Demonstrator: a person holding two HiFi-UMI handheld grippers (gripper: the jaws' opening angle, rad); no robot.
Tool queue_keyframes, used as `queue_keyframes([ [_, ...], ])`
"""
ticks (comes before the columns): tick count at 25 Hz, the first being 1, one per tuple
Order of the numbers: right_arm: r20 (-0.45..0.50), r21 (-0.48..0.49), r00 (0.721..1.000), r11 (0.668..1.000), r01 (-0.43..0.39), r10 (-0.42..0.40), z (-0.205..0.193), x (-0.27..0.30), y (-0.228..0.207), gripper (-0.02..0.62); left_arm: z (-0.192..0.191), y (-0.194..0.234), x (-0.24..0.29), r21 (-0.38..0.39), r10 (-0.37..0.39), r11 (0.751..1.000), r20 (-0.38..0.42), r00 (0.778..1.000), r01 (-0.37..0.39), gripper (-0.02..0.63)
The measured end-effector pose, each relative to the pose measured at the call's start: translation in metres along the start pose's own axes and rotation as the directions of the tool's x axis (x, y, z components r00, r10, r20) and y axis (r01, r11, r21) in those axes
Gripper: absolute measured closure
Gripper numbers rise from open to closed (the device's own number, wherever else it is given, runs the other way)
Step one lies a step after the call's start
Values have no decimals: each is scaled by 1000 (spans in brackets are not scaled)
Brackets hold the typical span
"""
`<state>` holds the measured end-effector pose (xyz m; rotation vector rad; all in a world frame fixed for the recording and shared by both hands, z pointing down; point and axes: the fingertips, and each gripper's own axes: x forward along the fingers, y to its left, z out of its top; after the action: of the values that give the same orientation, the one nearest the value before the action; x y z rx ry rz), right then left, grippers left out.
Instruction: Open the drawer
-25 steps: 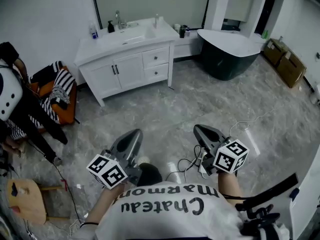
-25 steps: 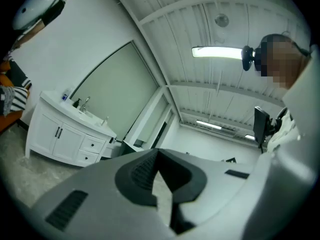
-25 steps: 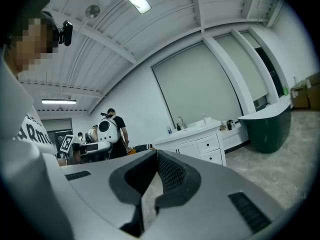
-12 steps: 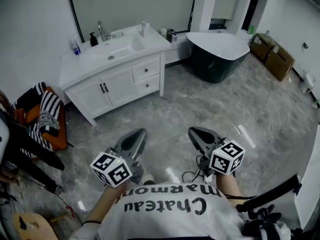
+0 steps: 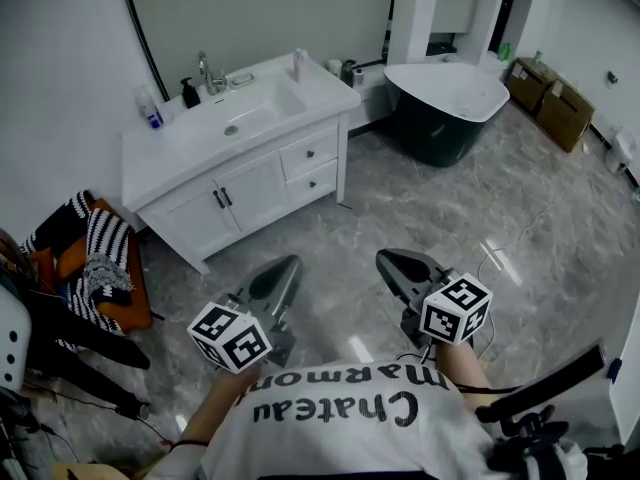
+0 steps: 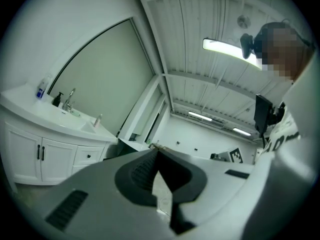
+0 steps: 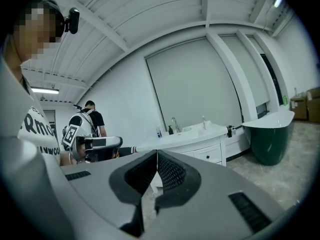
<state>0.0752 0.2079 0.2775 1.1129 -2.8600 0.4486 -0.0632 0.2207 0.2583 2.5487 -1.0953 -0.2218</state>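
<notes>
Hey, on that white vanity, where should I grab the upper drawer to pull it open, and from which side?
Take the small dark knob at the centre of the upper drawer front; it seems the only part standing out from that flat panel. Approach level from the floor in front of it, then pull straight back.

Head view overhead; gripper views level, sharing vanity (image 5: 255,203)

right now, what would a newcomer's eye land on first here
The white vanity against the far wall stands out first, with its two drawers on the right side and a dark bathtub further right. Close to the camera, the left hand-held gripper and right hand-held gripper point toward it over the marble floor, jaws shut and empty.
</notes>
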Motion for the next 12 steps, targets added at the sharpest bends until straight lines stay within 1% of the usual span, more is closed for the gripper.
queue_keyframes([
  [4, -34, -17, 999, 1000, 16, -16, -4, 22, 2, 584, 1, 26, 1, -51, -10, 999, 6, 1000, 11, 612],
  [8, -50, -30, 998, 999, 31, -33, 1, 30, 1, 584, 7, 36, 1, -58, -17, 998, 19, 1000, 18, 612],
  [12, -46, -20, 999, 1000, 12, -13, 1, 45, 8, 584, 12, 47, -10, -70, 6, 998, 37, 999, -4, 612],
])
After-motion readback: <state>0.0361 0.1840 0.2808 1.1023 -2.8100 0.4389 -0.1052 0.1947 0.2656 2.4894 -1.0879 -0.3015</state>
